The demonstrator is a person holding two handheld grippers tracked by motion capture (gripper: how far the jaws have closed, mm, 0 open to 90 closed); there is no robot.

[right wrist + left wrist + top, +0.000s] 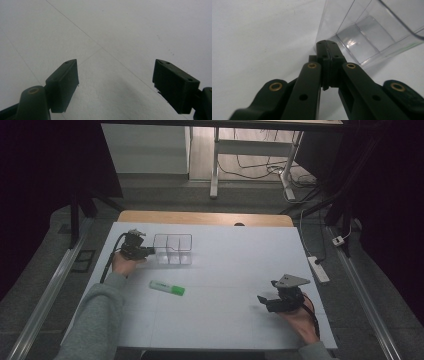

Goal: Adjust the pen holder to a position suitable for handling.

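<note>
From the high view, the white table (220, 270) has a clear plastic box (173, 249) with little walls inside it, near the far left. The left gripper (148, 251) sits just beside the box's left side, with its tip at the box wall. A green and white marker (167, 288) lies on the table a bit nearer to the person, apart from both grippers. The right gripper (262, 301) is low over the table at the near right, well apart from the box. From up here the jaws are too small to see well.

The left gripper view shows the left gripper (327, 46) up close. Its two jaws are pressed flat together with nothing between them, right at the bottom corner of the clear box (372, 32). The box is cut off at the top and right.

The right gripper view shows the right gripper (115, 82) with its jaws wide apart and nothing in between, over bare table (120, 30) with thin lines on it
</note>
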